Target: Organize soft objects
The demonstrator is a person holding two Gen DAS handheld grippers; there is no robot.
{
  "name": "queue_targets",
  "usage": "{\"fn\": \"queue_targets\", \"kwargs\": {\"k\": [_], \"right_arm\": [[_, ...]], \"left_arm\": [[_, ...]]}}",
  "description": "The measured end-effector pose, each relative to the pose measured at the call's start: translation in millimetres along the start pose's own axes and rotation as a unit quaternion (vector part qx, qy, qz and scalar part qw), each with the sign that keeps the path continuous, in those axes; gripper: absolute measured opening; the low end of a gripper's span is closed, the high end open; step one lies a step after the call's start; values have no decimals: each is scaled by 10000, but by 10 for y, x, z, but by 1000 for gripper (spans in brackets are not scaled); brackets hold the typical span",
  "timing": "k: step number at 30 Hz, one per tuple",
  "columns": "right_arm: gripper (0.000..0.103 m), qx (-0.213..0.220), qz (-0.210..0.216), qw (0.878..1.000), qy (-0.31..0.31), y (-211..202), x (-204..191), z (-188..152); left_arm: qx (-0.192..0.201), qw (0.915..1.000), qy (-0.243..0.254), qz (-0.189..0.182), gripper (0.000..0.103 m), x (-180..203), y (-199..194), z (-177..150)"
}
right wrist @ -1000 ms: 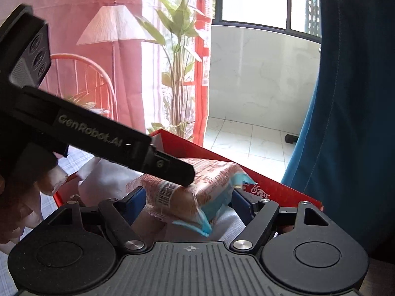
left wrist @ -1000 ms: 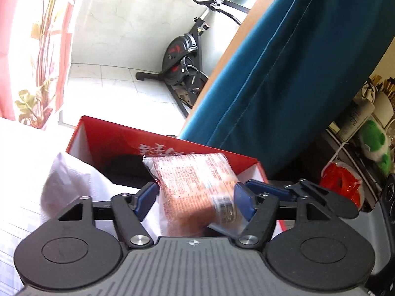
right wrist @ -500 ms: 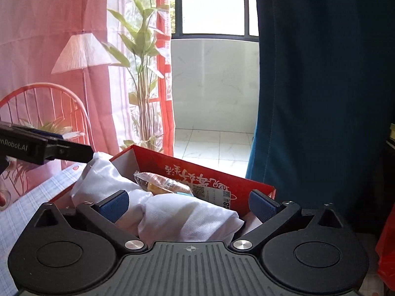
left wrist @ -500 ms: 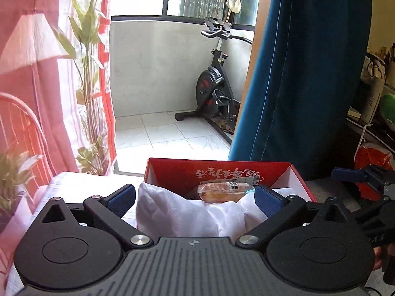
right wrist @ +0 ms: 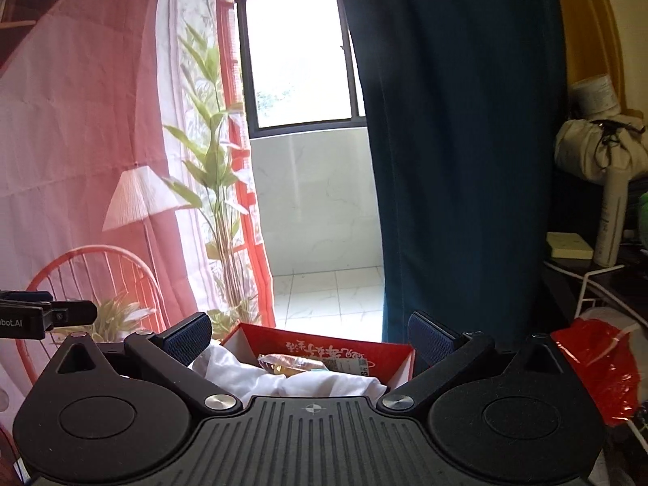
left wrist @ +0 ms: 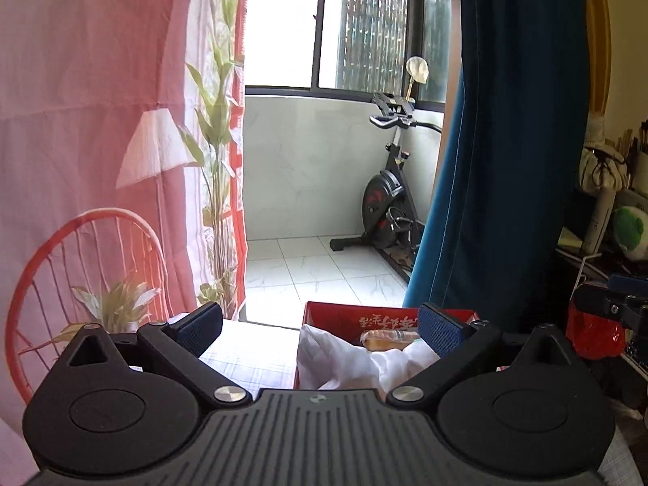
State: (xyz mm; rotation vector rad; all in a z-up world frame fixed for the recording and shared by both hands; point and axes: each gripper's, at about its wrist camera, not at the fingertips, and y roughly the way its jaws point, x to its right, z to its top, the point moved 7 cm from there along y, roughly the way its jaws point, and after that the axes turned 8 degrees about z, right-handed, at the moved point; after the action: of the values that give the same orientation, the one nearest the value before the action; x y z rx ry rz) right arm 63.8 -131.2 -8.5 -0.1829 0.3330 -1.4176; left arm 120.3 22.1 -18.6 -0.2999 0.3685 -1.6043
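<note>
Left claw (left wrist: 320, 324) and right claw (right wrist: 310, 334) both gape wide, nothing between them. Beyond, the clear-wrapped orange bread packet (right wrist: 293, 364) rests on crumpled white cloth (right wrist: 283, 382) inside the red cardboard box (right wrist: 344, 354). That item looks stowed.

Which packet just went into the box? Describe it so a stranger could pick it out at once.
Find the tall dark blue curtain; at its foot stands an open red box with printing on its inner wall. Inside, on crumpled white cloth, lies the snack packet. It is the only clear-wrapped, orange-brown item there, against the printed wall.
</note>
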Motion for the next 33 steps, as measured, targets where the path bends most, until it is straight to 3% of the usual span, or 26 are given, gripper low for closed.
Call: {"fn": "queue_targets", "kwargs": {"k": [8, 13, 22, 33], "right_arm": [[103, 504, -134, 9986, -11, -743, -247, 347], [103, 550, -90, 9984, -21, -990, -298, 437], [103, 661, -264, 9975, -53, -1139, -277, 496], [103, 501, -308, 9983, -37, -1076, -272, 440]], "left_arm": [[402, 9987, 74, 304, 103, -56, -618, 259], [593, 9972, 231, 386, 103, 18, -805, 310], [669, 9968, 199, 391, 103, 50, -903, 311], [514, 9979, 120, 385, 103, 8, -805, 284]]}}
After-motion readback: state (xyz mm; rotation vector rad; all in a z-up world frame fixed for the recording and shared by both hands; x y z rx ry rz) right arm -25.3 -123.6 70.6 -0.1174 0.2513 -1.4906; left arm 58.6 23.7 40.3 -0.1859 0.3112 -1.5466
